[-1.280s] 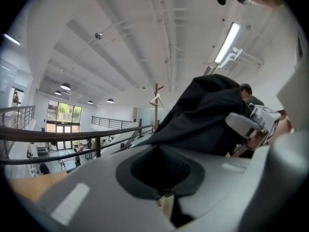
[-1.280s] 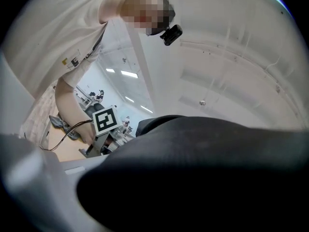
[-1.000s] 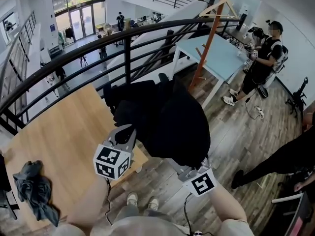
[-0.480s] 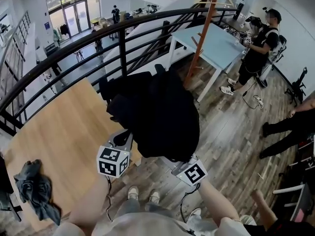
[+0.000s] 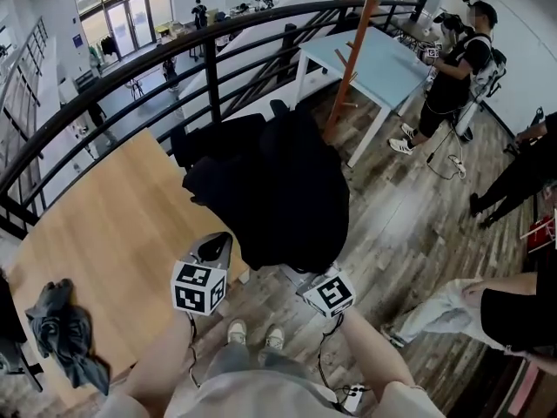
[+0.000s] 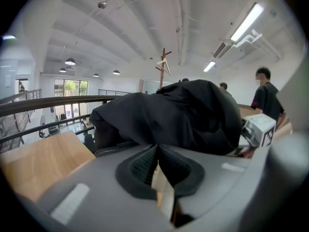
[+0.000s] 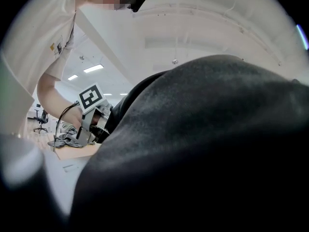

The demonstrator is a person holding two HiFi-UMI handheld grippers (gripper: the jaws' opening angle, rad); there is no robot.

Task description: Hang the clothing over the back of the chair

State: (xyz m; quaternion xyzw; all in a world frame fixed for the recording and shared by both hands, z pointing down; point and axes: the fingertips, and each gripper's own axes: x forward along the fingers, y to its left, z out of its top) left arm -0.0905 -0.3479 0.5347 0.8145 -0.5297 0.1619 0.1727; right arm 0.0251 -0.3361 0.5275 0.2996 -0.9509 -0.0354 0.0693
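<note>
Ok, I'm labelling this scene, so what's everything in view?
garment: 1, black, draped over chair
chair: 1, dark, mostly hidden under garment
table: 1, wooden, left
cloth: 1, grey, on table, near-left
railing: 1, black, behind table
blue table: 1, pale blue, upper right
pole: 1, orange, by blue table
bystanders: 3, mostly black-clad, right
left gripper: 1, grey, shut, by garment's hem
right gripper: 1, grey, jaws just opening, buried in garment, unseen

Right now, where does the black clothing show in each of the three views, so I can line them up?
Head view: black clothing at centre.
Left gripper view: a dark mound across the middle, beyond the jaws.
Right gripper view: close up, filling the lower right and most of the picture.
Shared landmark: the wooden table, left of the clothing in the head view, lower left in the left gripper view, a thin strip at left in the right gripper view.
</note>
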